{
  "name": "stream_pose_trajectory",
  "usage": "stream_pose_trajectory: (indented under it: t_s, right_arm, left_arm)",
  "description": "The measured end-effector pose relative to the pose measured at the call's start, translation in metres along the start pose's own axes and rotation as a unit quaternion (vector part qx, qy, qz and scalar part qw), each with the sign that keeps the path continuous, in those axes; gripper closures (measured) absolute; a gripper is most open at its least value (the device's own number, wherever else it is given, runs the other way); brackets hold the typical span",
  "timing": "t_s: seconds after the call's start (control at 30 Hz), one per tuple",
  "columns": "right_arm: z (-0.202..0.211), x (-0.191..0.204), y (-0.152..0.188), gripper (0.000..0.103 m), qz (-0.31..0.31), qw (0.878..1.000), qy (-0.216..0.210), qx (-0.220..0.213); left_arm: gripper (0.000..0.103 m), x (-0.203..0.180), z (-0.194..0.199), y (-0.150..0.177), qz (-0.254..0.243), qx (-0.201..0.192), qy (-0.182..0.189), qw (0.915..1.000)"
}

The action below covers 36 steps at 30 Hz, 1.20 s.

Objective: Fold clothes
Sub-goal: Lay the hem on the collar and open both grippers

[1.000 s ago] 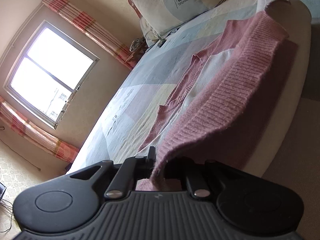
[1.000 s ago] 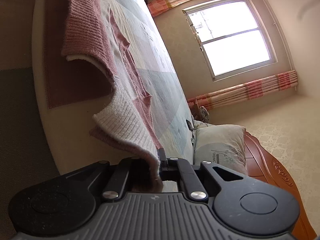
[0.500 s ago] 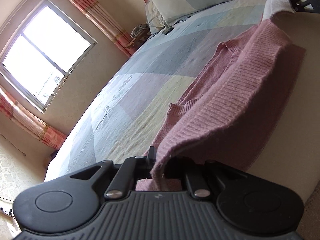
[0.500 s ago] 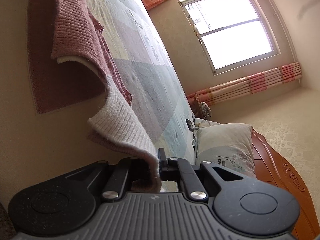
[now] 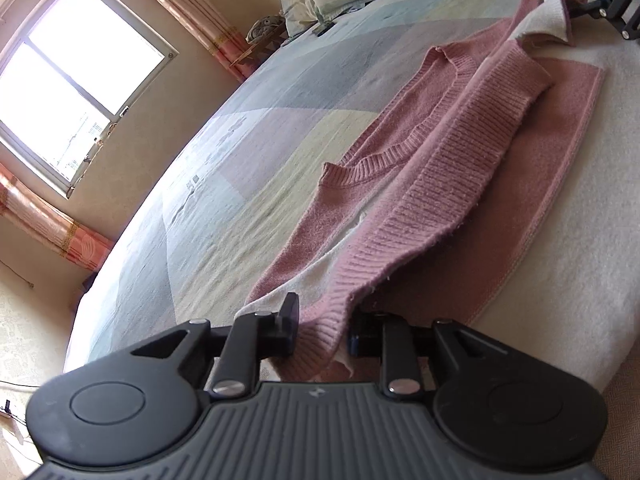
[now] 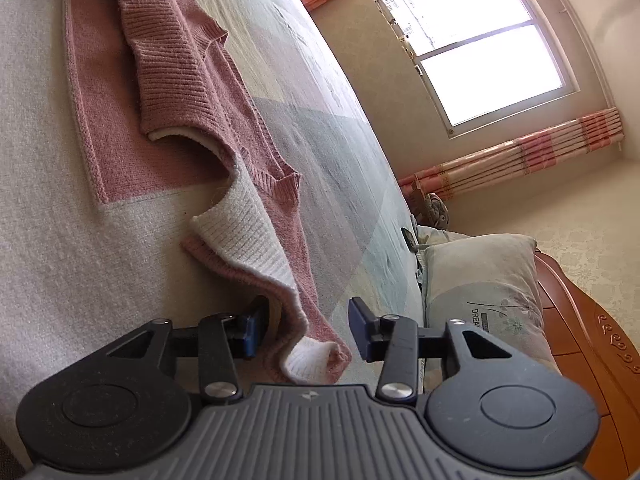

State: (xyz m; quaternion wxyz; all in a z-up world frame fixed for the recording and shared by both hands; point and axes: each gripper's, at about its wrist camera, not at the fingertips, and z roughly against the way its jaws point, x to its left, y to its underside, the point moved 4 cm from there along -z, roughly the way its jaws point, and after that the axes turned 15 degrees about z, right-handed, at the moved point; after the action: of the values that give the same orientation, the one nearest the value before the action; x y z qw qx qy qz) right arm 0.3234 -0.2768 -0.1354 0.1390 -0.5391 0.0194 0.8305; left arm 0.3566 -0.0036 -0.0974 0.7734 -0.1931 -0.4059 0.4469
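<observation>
A pink knit sweater (image 5: pixel 440 160) with white panels lies stretched along the near side of the bed, and its ribbed hem is folded over onto its body. My left gripper (image 5: pixel 325 326) sits low at one end. Its jaws are opening, and the pink hem corner still lies between them. At the other end my right gripper (image 6: pixel 308 322) hovers just above the bed. Its jaws are opening wide, and the pink and white corner (image 6: pixel 304 356) hangs loose in the gap, clear of both pads. The right gripper's fingers (image 5: pixel 600 6) show at the top right of the left wrist view.
The sweater rests on a cream blanket with a pink rectangle (image 5: pixel 560 168), over a pastel patchwork sheet (image 5: pixel 240 160). Pillows (image 6: pixel 480 280) and a wooden headboard (image 6: pixel 580 320) are at one end. A window (image 6: pixel 480 40) with striped curtains is on the far wall.
Both grippers came in over the bed and sank, laying the lifted hem down on the sweater. Both sets of jaws, shut on the hem before, now stand apart.
</observation>
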Motion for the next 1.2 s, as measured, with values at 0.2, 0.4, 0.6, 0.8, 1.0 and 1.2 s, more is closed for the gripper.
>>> stream_pose_trajectory:
  t_s: [0.2,0.4,0.6,0.8,1.0,1.2]
  right_arm:
    - [0.049,-0.014,0.018,0.039,-0.067,0.996,-0.053,-0.029]
    - [0.055,-0.011,0.012,0.067,-0.143,0.974,-0.166,-0.057]
    - [0.020,-0.014,0.011,0.069,-0.206,0.957,-0.199,-0.044]
    - [-0.012,-0.041,0.011,0.069,-0.251,0.955,-0.152,-0.043]
    - [-0.009,-0.047,0.016,0.069,-0.281,0.949,-0.136,-0.041]
    - [0.050,-0.020,0.030,0.066,-0.270,0.951,-0.141,-0.054]
  left_arm:
    - [0.063,0.006,0.057,0.010,0.054,-0.014,0.051,0.9971]
    - [0.060,-0.023,0.052,0.012,0.112,0.058,0.204,0.9709]
    - [0.060,-0.014,0.017,-0.004,0.147,0.049,0.194,0.9688]
    - [0.059,0.026,-0.007,-0.028,0.219,0.009,0.147,0.9646]
    - [0.057,0.034,0.004,-0.019,0.253,-0.006,0.149,0.9559]
    - [0.048,0.002,0.056,0.033,0.197,0.001,0.164,0.9667]
